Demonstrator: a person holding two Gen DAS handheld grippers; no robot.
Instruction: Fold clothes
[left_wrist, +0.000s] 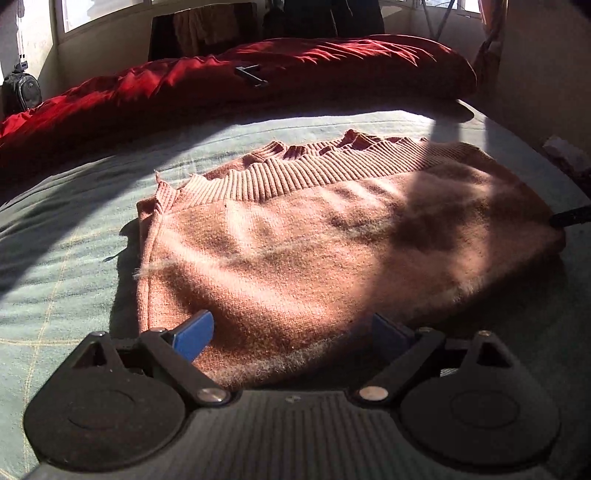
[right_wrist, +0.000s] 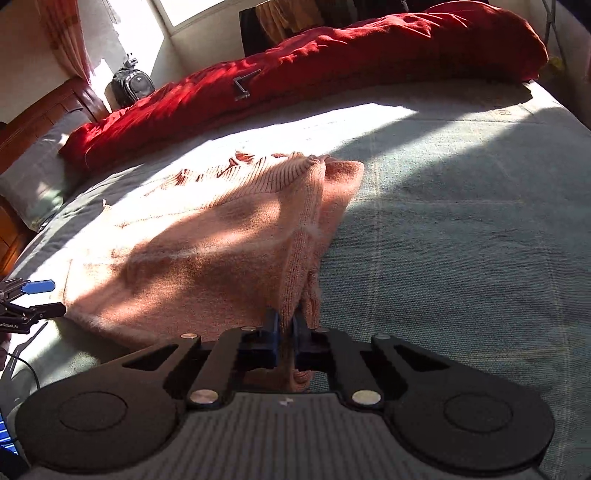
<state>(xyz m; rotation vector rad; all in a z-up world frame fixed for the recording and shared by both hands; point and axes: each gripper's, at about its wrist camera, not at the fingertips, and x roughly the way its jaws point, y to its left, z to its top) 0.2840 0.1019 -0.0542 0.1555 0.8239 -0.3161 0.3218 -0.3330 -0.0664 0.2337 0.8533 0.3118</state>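
Here the pink knit sweater (left_wrist: 332, 243) lies partly folded on the grey-green bedsheet (left_wrist: 66, 258), ribbed hem toward the far side, sun and shadow patches across it. Left gripper (left_wrist: 291, 332) sits at the sweater's near edge, jaws spread wide, blue pads (left_wrist: 195, 334) either side of the fuzzy fabric border, nothing pinched; cannot tell if the pads touch the knit. Right gripper (right_wrist: 285, 334) has jaws nearly closed, clamped on a bunched fold of the sweater (right_wrist: 207, 251) at its right edge, fabric pulled up into a ridge running from the pads toward the ribbed hem. In the right wrist view the left gripper (right_wrist: 35, 295) shows at the far left edge, just beside the sweater's near-left corner. Red duvet (right_wrist: 332, 62) is heaped along the far side of the bed, a small grey bracket-like item (right_wrist: 244, 86) on it. Black backpack (right_wrist: 132, 86) stands by the wall under the window.
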